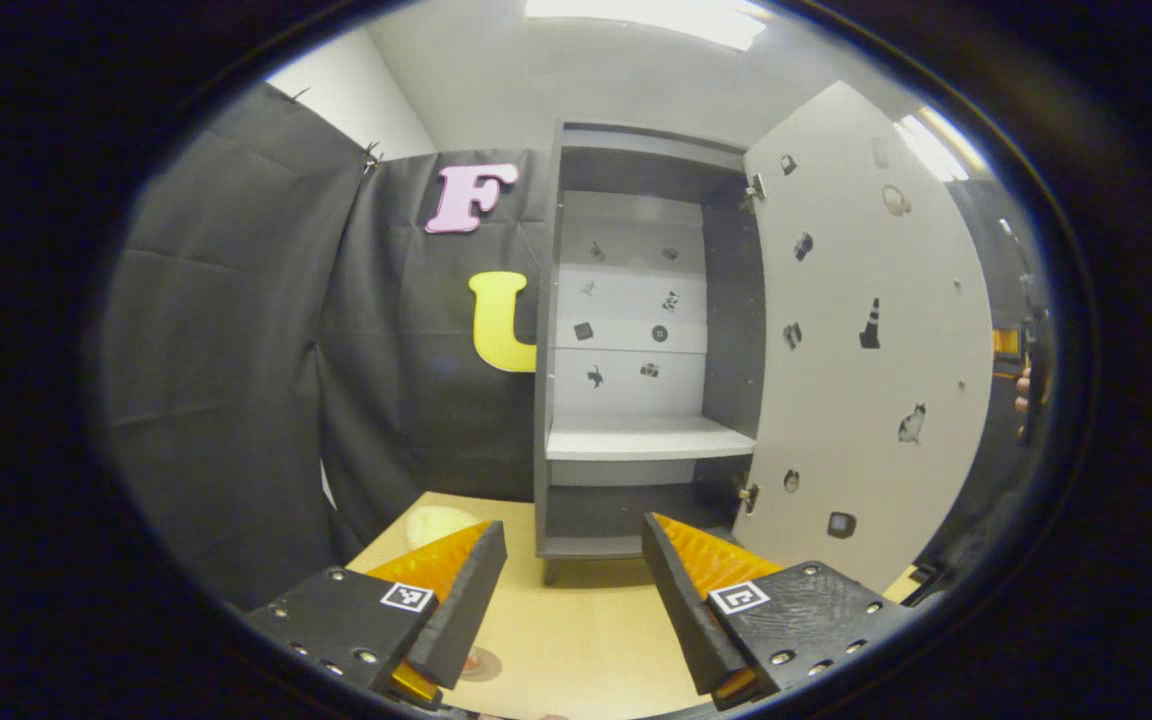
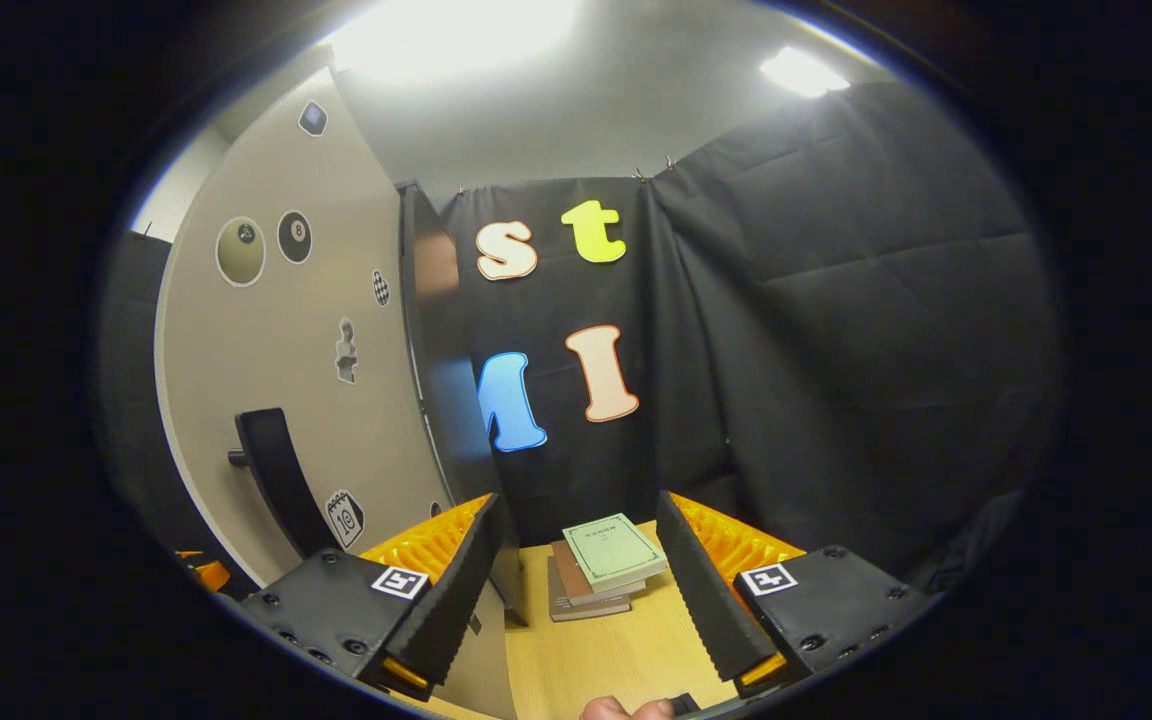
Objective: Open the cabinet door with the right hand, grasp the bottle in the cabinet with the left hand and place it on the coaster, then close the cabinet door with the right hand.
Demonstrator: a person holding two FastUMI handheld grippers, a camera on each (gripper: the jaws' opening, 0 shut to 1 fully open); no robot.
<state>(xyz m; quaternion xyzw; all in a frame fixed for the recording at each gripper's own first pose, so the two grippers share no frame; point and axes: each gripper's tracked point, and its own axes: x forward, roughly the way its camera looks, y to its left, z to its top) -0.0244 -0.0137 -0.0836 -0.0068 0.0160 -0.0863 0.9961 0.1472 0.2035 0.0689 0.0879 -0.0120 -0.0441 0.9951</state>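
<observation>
Left gripper view has the left gripper at the bottom centre, fingers spread wide with nothing between them, over a wooden table; beyond stands the cabinet, its door swung open at right, and no bottle can be made out on its shelves (a pale round coaster lies lower left). Right gripper view shows the right gripper equally spread and holding nothing, the door's dark handle at left, stacked books farther off.

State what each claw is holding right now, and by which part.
Nothing is held. The left claw is open, facing the open cabinet. The right claw is open beside the cabinet door, off its handle.
</observation>
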